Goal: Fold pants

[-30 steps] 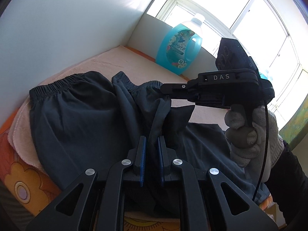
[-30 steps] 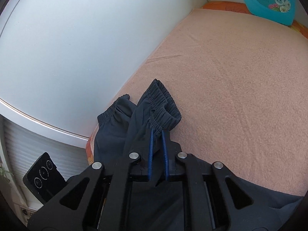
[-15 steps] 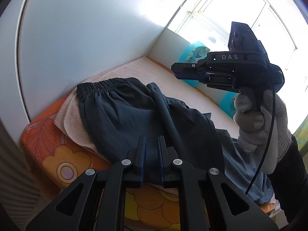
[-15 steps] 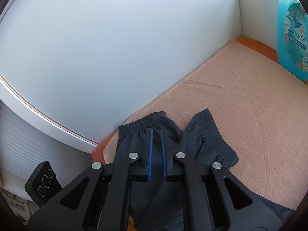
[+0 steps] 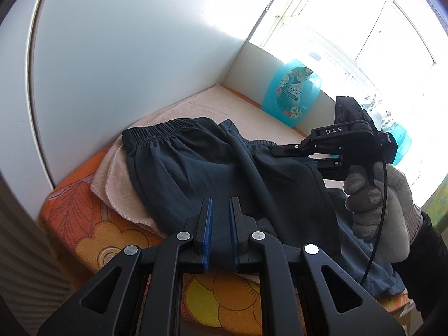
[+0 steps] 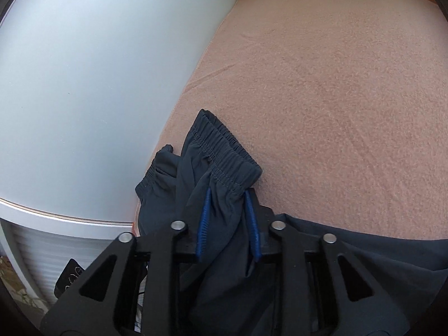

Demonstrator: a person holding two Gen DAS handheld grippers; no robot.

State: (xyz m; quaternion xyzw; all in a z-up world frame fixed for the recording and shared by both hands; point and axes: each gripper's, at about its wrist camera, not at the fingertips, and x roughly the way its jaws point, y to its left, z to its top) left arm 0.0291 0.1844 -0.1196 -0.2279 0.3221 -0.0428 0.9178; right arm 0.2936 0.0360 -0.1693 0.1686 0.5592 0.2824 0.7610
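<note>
Dark grey pants [image 5: 182, 168] with an elastic waistband lie crumpled on a peach towel [image 5: 117, 179], near the white wall. My left gripper [image 5: 219, 200] is at their near edge, its jaws nearly together with dark cloth in the narrow gap. In the right wrist view my right gripper [image 6: 226, 194] sits just under the gathered waistband [image 6: 224, 162]. Its jaws are closing, and a bunch of cloth fills the space between the blue pads [image 6: 203, 224]. In the left wrist view a gloved hand [image 5: 383, 204] holds that gripper [image 5: 275, 151] over the pants' far right side.
The peach towel [image 6: 336, 84] spreads wide beyond the pants, over an orange flowered cover [image 5: 92, 232]. A teal detergent bottle [image 5: 291, 92] stands in the far corner under the window, with a second teal bottle [image 5: 403, 142] behind the right gripper. A black device [image 6: 68, 280] lies low at left.
My right gripper let go of the waistband, lifted off, then came back down onto the cloth under the waistband. The left gripper pulled back first, then held still.
</note>
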